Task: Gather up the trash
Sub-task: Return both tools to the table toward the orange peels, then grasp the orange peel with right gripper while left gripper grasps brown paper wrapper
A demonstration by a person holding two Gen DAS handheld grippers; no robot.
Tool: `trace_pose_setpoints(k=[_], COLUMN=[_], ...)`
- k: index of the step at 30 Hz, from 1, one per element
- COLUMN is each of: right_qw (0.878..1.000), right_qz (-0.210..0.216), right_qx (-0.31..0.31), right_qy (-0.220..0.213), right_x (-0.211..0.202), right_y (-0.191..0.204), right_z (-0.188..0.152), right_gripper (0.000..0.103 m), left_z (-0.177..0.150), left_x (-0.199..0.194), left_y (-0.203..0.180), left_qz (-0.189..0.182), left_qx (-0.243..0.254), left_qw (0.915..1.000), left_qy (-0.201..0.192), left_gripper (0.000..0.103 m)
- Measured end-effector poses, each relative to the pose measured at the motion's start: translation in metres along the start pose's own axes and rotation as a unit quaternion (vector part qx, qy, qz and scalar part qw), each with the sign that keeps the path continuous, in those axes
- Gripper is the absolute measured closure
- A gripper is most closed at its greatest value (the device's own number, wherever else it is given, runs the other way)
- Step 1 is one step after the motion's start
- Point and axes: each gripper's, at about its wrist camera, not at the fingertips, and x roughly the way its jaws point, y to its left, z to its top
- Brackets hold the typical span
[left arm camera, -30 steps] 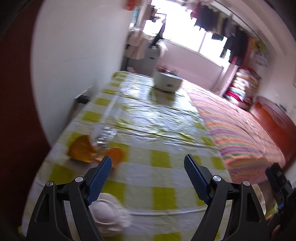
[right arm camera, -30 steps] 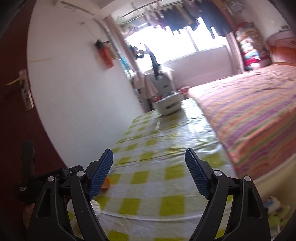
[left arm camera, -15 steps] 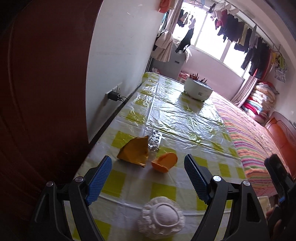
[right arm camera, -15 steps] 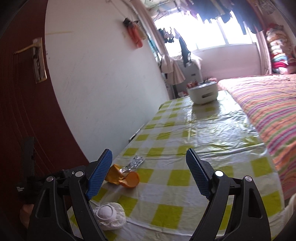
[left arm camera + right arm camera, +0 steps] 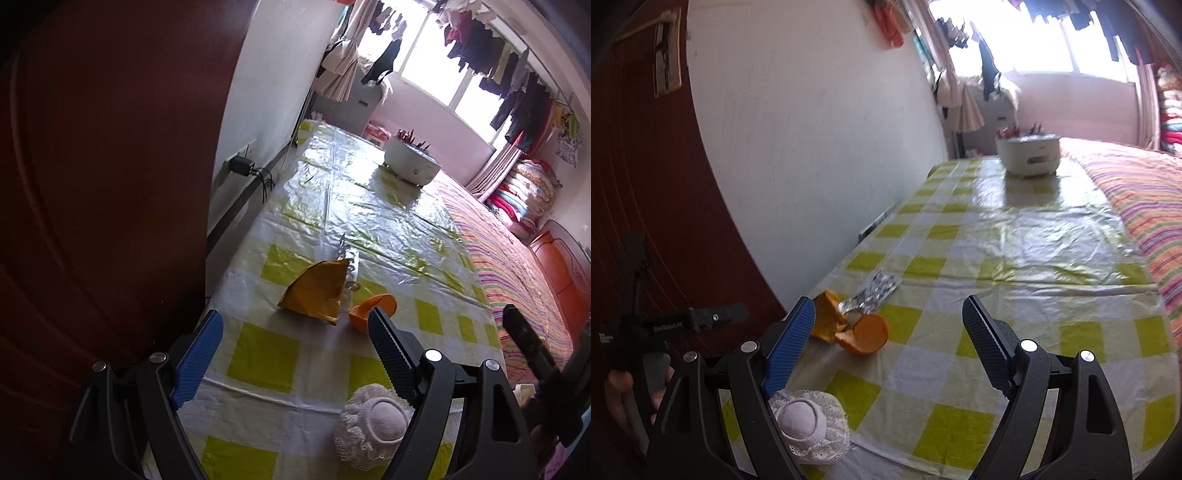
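Two hand-held grippers, left (image 5: 295,354) and right (image 5: 888,341), gape wide and empty above the glossy checked counter (image 5: 1027,236); crumpled yellow wrapper (image 5: 316,291), curved orange peel (image 5: 866,334), foil blister (image 5: 877,290), lacy foam net (image 5: 809,424).

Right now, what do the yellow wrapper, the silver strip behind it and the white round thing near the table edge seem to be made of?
Yellow wrapper: probably stiff paper or foil; it holds sharp creases, matte.
Silver strip: likely a foil blister pack; shiny, with rows of bumps.
White round thing: seems fabric with a lace-like frilled rim.
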Motion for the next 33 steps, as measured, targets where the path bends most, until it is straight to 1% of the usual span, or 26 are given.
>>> trace_pose_setpoints(k=[6, 11, 15, 18, 22, 26, 29, 33], right_qw=[0.998, 0.996, 0.993, 0.992, 0.989, 0.985, 0.984, 0.980], right_qz=[0.015, 0.030, 0.045, 0.045, 0.048, 0.055, 0.051, 0.059], right_qx=[-0.029, -0.035, -0.041, -0.057, -0.075, -0.079, -0.089, -0.098], right_qy=[0.047, 0.079, 0.096, 0.106, 0.121, 0.140, 0.147, 0.163], right_x=[0.036, 0.061, 0.074, 0.081, 0.097, 0.113, 0.121, 0.131], right_y=[0.013, 0.015, 0.017, 0.023, 0.026, 0.023, 0.023, 0.028], right_z=[-0.008, -0.017, -0.021, -0.019, -0.017, -0.018, -0.016, -0.016], right_gripper=[0.022, 0.022, 0.022, 0.022, 0.022, 0.022, 0.022, 0.022], left_z=[-0.002, -0.005, -0.007, -0.009, -0.011, -0.012, -0.014, -0.015], left_x=[0.003, 0.004, 0.004, 0.006, 0.007, 0.008, 0.011, 0.013], left_y=[0.007, 0.013, 0.018, 0.019, 0.016, 0.010, 0.006, 0.002], left_qz=[-0.006, -0.002, 0.003, 0.002, 0.004, 0.009, 0.016, 0.018], left_qx=[-0.008, -0.006, -0.006, -0.006, 0.005, 0.023, 0.035, 0.046], left_qw=[0.9999, 0.9998, 0.9996, 0.9993, 0.9991, 0.9987, 0.9981, 0.9974], left_qy=[0.013, 0.021, 0.029, 0.037, 0.041, 0.044, 0.048, 0.054], left_gripper=[0.025, 0.025, 0.025, 0.025, 0.025, 0.025, 0.025, 0.025])
